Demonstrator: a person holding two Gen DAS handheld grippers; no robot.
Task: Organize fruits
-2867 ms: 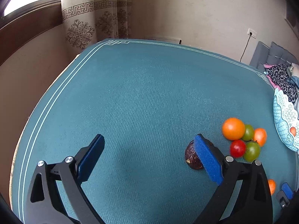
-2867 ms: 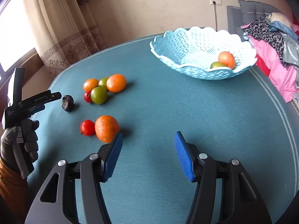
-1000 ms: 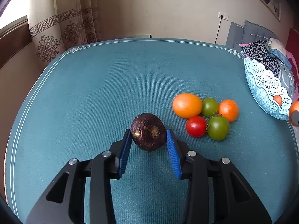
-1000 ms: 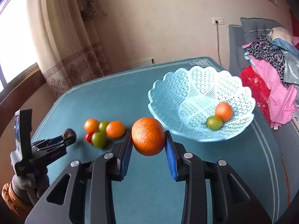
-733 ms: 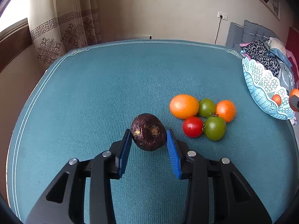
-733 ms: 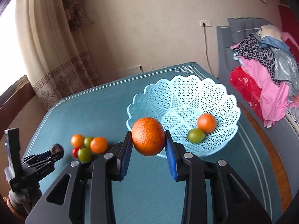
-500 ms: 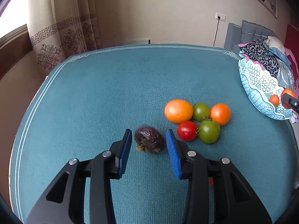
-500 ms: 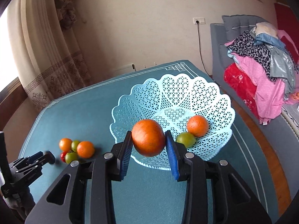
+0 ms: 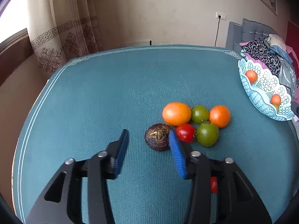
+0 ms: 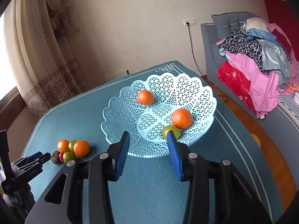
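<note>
A dark brown fruit [image 9: 158, 137] lies on the teal cloth [image 9: 112, 93] beside a red tomato [image 9: 185, 132]. My left gripper [image 9: 148, 131] hovers over it, jaws opening, pads clear of the fruit. Behind it sit two oranges [image 9: 176, 113], [image 9: 219, 116] and two green fruits [image 9: 200, 113], [image 9: 207, 134]. My right gripper [image 10: 148, 132] hangs above the near rim of the pale blue lattice basket [image 10: 119, 119], jaws opening, nothing between them. Inside the basket lie a large orange [image 10: 181, 118], a smaller orange [image 10: 145, 97] and a green fruit [image 10: 170, 131].
Another red tomato [image 9: 214, 183] shows partly under my left gripper's right finger. A grey sofa piled with clothes [image 10: 257, 56] stands right of the table. Curtains [image 10: 46, 65] hang at the back left. The basket [image 9: 261, 93] sits at the cloth's right edge.
The left gripper lowered the dark fruit onto the cloth by the red tomato and opened. The right gripper carried its orange over the basket and let go; the orange now lies in the basket.
</note>
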